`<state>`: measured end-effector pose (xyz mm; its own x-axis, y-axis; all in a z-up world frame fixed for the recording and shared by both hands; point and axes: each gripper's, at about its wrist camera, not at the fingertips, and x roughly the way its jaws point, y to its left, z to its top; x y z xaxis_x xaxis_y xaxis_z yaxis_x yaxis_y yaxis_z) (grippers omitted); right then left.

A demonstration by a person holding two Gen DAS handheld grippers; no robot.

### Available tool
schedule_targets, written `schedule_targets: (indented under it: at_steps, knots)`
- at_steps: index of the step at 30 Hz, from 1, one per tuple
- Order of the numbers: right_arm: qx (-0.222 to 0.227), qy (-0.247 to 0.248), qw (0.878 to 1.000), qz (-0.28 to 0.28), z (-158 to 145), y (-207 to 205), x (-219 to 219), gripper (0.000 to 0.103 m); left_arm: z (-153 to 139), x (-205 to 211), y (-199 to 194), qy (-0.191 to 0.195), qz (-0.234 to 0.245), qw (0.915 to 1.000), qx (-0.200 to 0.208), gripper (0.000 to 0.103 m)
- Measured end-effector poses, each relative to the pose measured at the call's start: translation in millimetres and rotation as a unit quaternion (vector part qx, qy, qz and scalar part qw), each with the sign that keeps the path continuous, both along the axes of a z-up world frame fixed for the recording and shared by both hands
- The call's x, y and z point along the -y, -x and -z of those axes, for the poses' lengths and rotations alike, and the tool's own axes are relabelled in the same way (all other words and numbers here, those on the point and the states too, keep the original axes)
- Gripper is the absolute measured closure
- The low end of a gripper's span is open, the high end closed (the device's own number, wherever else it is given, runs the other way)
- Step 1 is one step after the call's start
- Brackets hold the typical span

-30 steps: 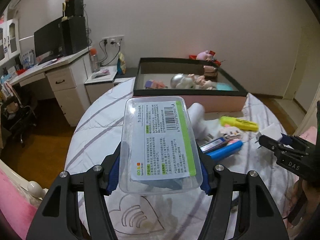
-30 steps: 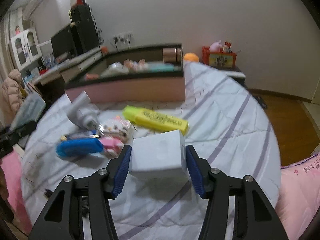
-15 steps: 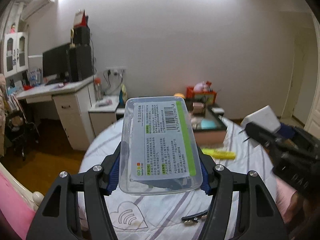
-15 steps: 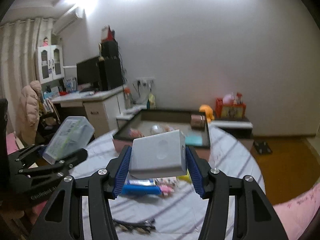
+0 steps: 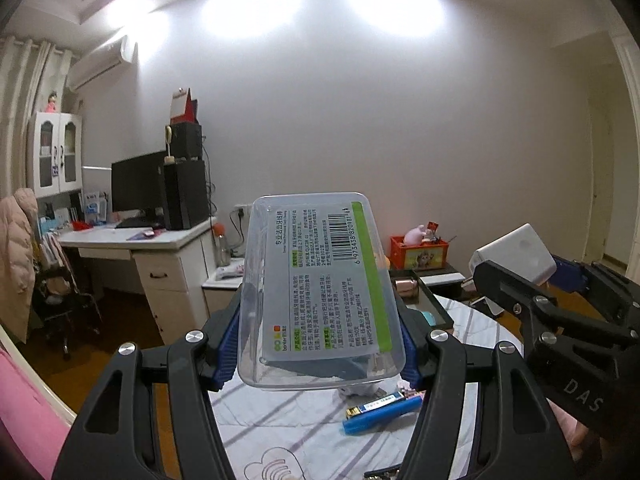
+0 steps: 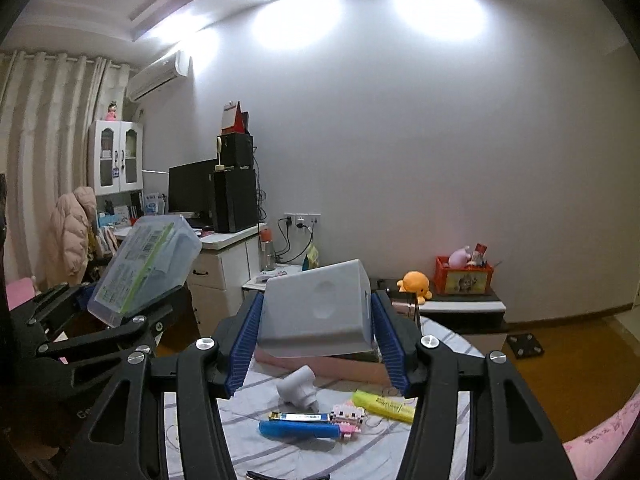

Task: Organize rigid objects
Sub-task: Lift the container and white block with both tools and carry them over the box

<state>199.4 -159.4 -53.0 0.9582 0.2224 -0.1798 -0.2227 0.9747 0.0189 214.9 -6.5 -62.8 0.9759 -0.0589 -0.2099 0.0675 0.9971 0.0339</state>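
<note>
A pink-sided storage box [image 6: 332, 364] sits on the striped bedspread [image 6: 248, 452], its contents hidden here. Above the bed, the left gripper [image 5: 316, 344] clamps a clear plastic case [image 5: 316, 292] with a dark insert inside. The right gripper [image 6: 320, 336] squeezes a white box [image 6: 320, 312]. A blue tube [image 6: 298, 429] lies below.

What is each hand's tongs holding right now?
Left tongs: closed on the clear plastic floss pick box.
Right tongs: closed on the white box.
</note>
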Motion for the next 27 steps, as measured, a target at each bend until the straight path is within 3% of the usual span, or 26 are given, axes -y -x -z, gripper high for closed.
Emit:
schedule_targets:
  at_steps: [14,22,27]
  knots:
    - [0.009,0.004,1.0,0.002,-7,-31,1,0.047,-6,16,-38,-0.018,-0.003,0.9998,0.009,0.039]
    - [-0.014,0.011,1.0,0.009,2,-93,11,0.047,2,24,-115,-0.034,-0.008,0.9993,-0.015,0.039]
    - [-0.059,0.027,0.998,0.013,21,-151,20,0.047,23,27,-184,-0.033,0.01,0.9971,-0.067,0.039]
